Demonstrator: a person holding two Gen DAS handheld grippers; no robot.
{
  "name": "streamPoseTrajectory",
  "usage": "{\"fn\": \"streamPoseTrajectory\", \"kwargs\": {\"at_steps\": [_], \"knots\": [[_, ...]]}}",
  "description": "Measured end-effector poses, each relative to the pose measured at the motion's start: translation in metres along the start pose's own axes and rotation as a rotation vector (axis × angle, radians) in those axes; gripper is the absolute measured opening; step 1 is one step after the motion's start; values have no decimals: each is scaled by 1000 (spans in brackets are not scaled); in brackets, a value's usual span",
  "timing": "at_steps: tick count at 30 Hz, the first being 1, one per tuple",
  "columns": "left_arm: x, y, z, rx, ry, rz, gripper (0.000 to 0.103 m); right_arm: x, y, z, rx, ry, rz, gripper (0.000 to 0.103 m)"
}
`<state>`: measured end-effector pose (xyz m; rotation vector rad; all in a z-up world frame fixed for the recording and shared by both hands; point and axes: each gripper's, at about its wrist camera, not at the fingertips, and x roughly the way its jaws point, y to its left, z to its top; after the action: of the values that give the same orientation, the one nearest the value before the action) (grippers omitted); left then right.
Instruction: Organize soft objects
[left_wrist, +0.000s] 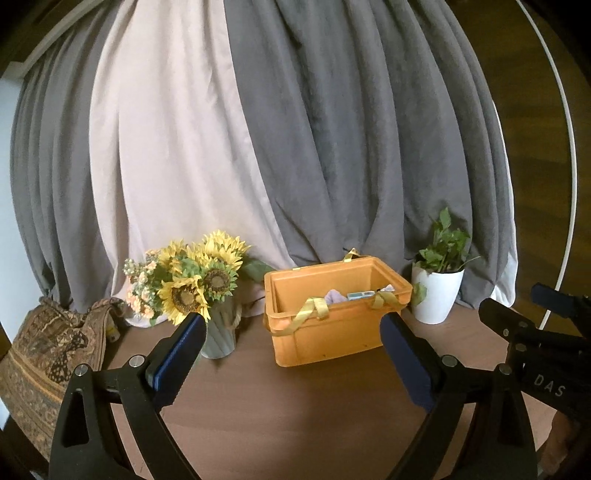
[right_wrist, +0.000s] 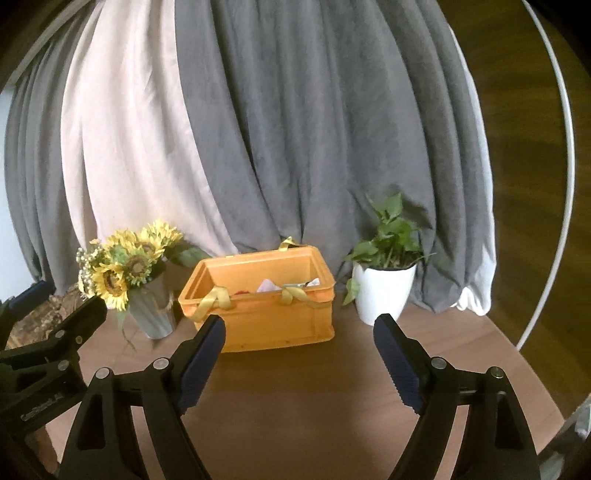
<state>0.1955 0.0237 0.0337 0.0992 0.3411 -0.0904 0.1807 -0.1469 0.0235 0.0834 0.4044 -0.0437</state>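
An orange plastic crate (left_wrist: 332, 328) with yellow ribbon handles stands on the brown table, also in the right wrist view (right_wrist: 273, 325). Soft items lie inside it: a lilac cloth (left_wrist: 335, 295), a teal piece (left_wrist: 360, 294) and a white cloth (right_wrist: 269, 285). My left gripper (left_wrist: 293, 354) is open and empty, held in front of the crate. My right gripper (right_wrist: 299, 354) is open and empty, also in front of the crate. The right gripper's body shows at the right edge of the left wrist view (left_wrist: 546, 354).
A vase of sunflowers (left_wrist: 201, 280) stands left of the crate. A potted green plant in a white pot (left_wrist: 437, 291) stands right of it. A patterned woven bag (left_wrist: 48, 354) lies at the table's left edge. Grey and pale curtains hang behind.
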Motion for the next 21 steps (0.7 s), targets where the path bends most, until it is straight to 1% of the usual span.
{"fn": "streamPoseTrajectory", "kwargs": {"at_steps": [9, 13, 21], "knots": [[-51, -20, -15, -13, -24, 34, 97, -42, -21, -12, -10, -2, 31, 85], [-73, -26, -23, -14, -37, 48, 101, -59, -28, -21, -11, -7, 34, 87], [-101, -32, -32, -21, -39, 64, 102, -88, -34, -33, -25, -24, 36, 91]]}}
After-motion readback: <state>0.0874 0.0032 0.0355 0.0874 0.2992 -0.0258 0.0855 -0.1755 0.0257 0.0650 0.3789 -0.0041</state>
